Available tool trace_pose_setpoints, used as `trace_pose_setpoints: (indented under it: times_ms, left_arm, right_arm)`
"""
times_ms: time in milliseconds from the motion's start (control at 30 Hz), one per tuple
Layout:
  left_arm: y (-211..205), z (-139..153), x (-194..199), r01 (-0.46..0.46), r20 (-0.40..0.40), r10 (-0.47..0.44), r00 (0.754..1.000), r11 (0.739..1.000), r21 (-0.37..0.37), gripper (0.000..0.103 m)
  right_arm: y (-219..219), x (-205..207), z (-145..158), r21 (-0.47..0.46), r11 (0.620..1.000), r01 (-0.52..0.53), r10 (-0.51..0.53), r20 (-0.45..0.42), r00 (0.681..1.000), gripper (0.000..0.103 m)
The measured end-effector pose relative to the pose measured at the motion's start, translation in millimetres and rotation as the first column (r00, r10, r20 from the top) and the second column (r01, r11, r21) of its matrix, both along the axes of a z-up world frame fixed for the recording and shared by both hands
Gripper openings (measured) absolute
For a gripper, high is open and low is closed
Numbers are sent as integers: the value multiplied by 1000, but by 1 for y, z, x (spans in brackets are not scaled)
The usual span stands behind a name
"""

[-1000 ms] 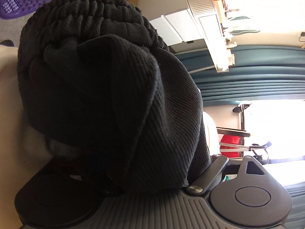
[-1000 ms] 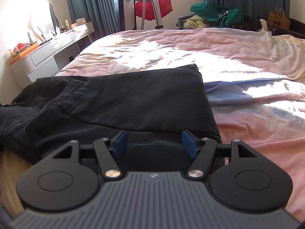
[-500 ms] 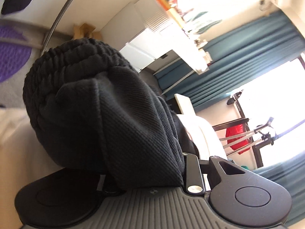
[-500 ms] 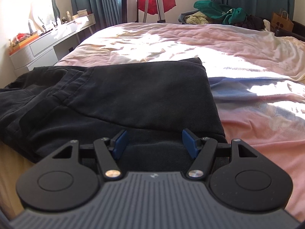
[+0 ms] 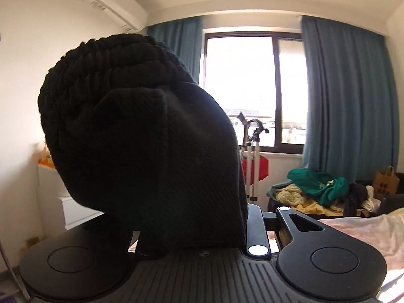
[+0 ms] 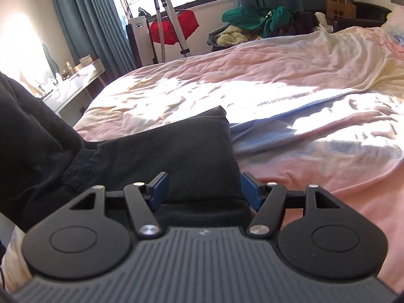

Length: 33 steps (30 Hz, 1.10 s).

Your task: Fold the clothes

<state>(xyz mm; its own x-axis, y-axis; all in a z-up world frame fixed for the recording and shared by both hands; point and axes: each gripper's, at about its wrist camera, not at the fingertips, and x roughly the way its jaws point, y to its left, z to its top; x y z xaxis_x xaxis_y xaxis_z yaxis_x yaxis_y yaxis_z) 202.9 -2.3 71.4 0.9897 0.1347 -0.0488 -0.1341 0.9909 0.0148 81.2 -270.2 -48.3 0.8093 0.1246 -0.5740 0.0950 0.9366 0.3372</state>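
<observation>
Clothes [image 6: 255, 22], green and yellow, were heaped in a dark basket [image 6: 214, 38] beyond the bed's [image 6: 290, 80] far edge. The left gripper [image 5: 192, 237] had its jaws clamped on bunched black trousers [image 5: 141, 139]; the right gripper [image 6: 203, 189] held its jaws apart over the folded part at the bed's near edge.

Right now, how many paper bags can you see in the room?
1: a brown paper bag with handles, standing past the far side of the bed, right of the heap of clothes below the window. Others may be hidden behind that heap.
</observation>
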Motion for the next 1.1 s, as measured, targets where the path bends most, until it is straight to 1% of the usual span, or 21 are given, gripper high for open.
trace_pose_setpoints:
  times_ms: [133, 233, 267, 333, 400, 433, 467, 500, 533, 567, 600, 633, 667, 700, 733, 767, 800, 833, 900, 1000, 1100]
  left_arm:
    - [-93, -39, 5, 84, 31, -91, 995, 983, 163, 28]
    - [-151, -82, 9, 139, 3, -145, 989, 951, 276, 28]
    - [-171, -103, 12, 162, -26, -162, 986, 931, 326, 29]
    - [-205, -141, 17, 214, -86, -196, 977, 875, 433, 29]
    - [-232, -175, 22, 271, -161, -218, 963, 797, 539, 30]
    - [-243, -191, 24, 294, -197, -220, 955, 755, 586, 31]
    - [-250, -201, 25, 289, -202, -207, 957, 722, 628, 31]
    - [-257, -211, 26, 283, -205, -196, 959, 691, 664, 32]
    - [-260, -213, 28, 277, -200, -191, 961, 682, 677, 34]
    - [-263, -212, 31, 277, -207, -185, 961, 681, 678, 36]
    - [-265, -209, 35, 286, -222, -182, 958, 685, 670, 44]
    - [-259, -205, 39, 297, -240, -181, 954, 686, 664, 54]
    - [-259, -201, 40, 309, -259, -178, 949, 681, 664, 59]
    - [-261, -197, 34, 322, -277, -178, 944, 674, 665, 72]
    - [-262, -192, 27, 338, -296, -181, 938, 667, 664, 85]
    - [-264, -184, 14, 370, -320, -202, 926, 663, 651, 90]
    - [-262, -178, -2, 399, -342, -222, 913, 656, 640, 99]
    - [-241, -175, -40, 422, -355, -240, 904, 644, 639, 102]
    - [-203, -171, -111, 465, -379, -275, 883, 616, 636, 102]
    - [-167, -167, -140, 511, -415, -302, 858, 572, 642, 102]
    - [-136, -162, -155, 524, -426, -307, 851, 555, 647, 102]
  right_arm:
    - [-47, -2, 5, 105, 988, 112, -115, 18, 993, 66]
    - [-81, -5, 11, 159, 969, 190, -200, 46, 979, 66]
    - [-92, -7, 12, 178, 961, 212, -225, 56, 973, 67]
    - [-110, -11, 11, 229, 943, 244, -266, 71, 961, 68]
    - [-124, -15, 7, 289, 922, 256, -290, 81, 954, 68]
    - [-129, -16, 5, 318, 912, 261, -298, 73, 952, 64]
    - [-132, -15, 2, 345, 902, 260, -300, 66, 952, 69]
    - [-135, -15, -1, 373, 894, 250, -295, 67, 953, 68]
    - [-138, -14, -4, 400, 885, 240, -289, 67, 955, 68]
    - [-140, -13, -5, 427, 874, 232, -286, 66, 956, 68]
    - [-141, -11, -6, 447, 865, 227, -284, 64, 957, 68]
    - [-141, -10, -7, 458, 861, 221, -280, 65, 958, 68]
    - [-141, -9, -7, 463, 860, 213, -273, 65, 960, 68]
    - [-141, -7, -7, 466, 861, 205, -265, 65, 962, 68]
    - [-140, -5, -8, 470, 860, 196, -252, 60, 966, 68]
    - [-140, -3, -10, 477, 859, 185, -237, 52, 970, 68]
    - [-140, -1, -11, 484, 857, 174, -222, 43, 974, 68]
    - [-139, 1, -13, 493, 854, 167, -209, 31, 977, 68]
    - [-138, 5, -18, 511, 844, 166, -194, 2, 981, 68]
    - [-135, 10, -18, 475, 860, 187, -197, -30, 980, 68]
    - [-136, 19, -15, 426, 886, 184, -174, -63, 983, 69]
